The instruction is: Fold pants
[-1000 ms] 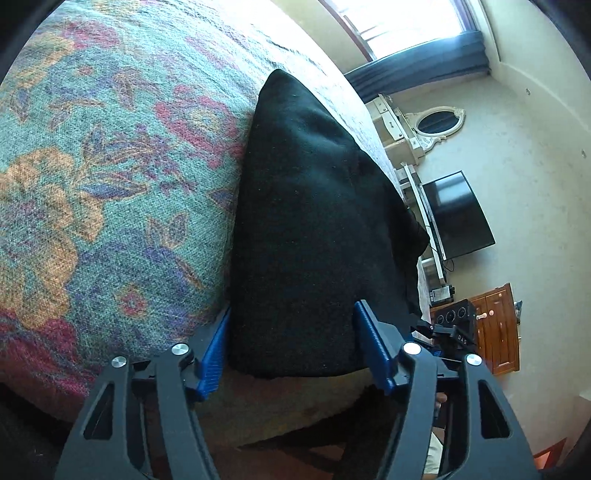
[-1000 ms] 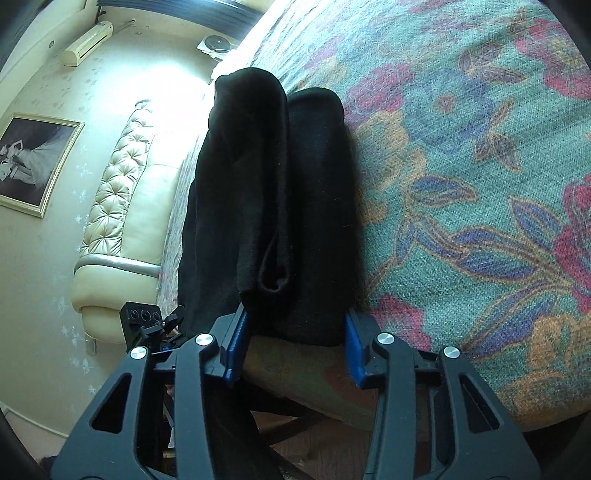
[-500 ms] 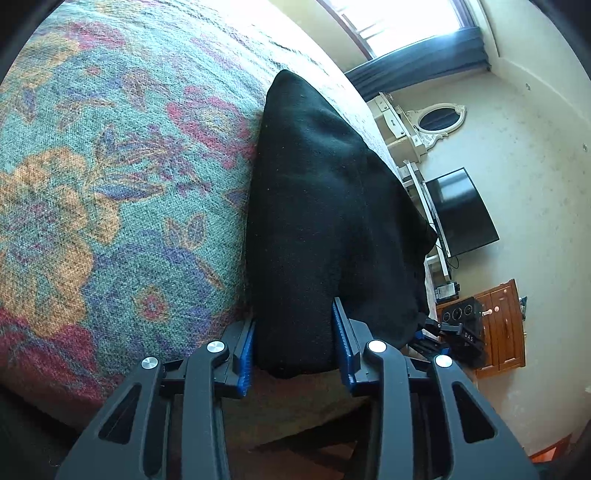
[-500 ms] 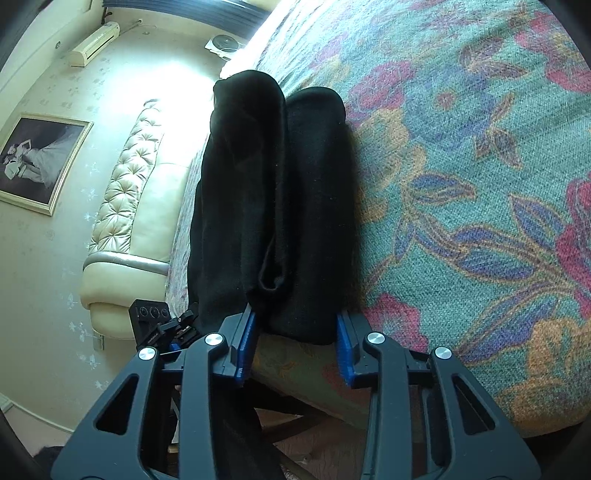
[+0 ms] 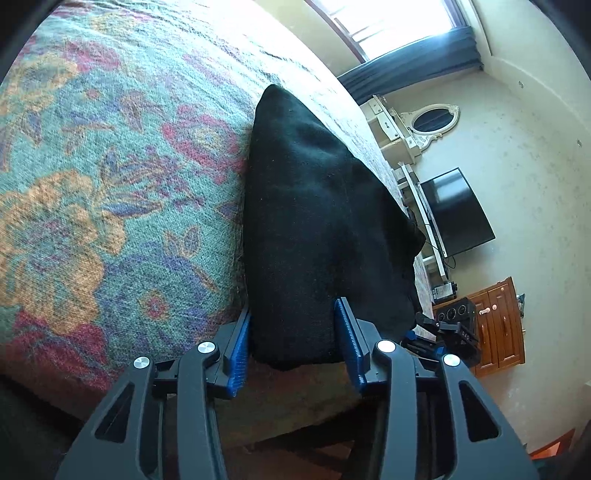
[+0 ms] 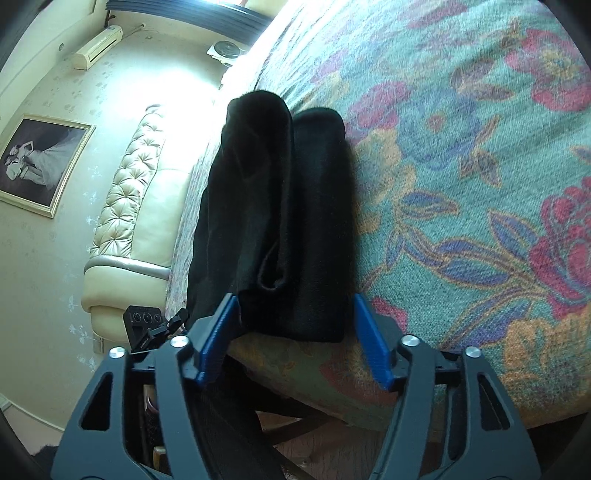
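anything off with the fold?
Mostly tidy. The black pants lie folded at the bedspread's edge, but in the right wrist view one layer's hem curls open near the front and the two layers sit uneven.

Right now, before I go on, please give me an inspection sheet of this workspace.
Surface: bed cover, floral, smooth.
Job's things: pants, black, folded into a long strip at the bed's edge.
Clutter: nothing seen.
Grippers: left gripper, jaws just been opening, pads against both sides of the pants' end, grip unclear. Right gripper, jaws just been opening, now open, pants' end between them with a gap at one pad.
Cables: thin cable below the TV.
Surroundings: window, mirror, cabinet, headboard, picture.
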Demonstrator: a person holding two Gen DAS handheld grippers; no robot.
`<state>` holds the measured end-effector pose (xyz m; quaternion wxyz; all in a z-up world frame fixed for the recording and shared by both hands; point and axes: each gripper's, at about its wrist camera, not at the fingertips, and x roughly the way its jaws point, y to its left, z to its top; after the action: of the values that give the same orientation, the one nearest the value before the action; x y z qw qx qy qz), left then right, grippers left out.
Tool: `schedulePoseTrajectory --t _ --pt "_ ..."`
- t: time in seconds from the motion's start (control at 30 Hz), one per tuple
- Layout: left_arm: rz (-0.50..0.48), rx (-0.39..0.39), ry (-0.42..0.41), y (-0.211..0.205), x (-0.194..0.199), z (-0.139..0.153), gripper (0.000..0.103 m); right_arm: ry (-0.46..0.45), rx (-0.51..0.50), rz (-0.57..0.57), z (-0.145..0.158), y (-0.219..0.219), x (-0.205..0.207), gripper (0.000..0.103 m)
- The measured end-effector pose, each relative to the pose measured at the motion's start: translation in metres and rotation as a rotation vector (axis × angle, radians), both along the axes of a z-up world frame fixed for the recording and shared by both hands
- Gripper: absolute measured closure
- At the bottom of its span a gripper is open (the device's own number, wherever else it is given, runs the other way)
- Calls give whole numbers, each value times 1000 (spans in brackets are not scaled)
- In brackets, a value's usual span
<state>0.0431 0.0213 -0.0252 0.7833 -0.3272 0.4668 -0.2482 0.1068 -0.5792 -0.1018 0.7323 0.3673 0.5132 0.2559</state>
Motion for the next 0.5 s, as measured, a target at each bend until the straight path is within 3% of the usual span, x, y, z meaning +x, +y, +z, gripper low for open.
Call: schedulePoseTrajectory --t 0.17,0.33,0.5 --pt "43 -4 -122 25 -4 33 29 -32 28 -22 11 -17 22 12" --pt "2 98 -148 19 40 42 21 -14 58 -14 -4 -7 67 12" --pt "-33 149 -93 -1 98 17 21 -19 69 22 -14 8 106 12"
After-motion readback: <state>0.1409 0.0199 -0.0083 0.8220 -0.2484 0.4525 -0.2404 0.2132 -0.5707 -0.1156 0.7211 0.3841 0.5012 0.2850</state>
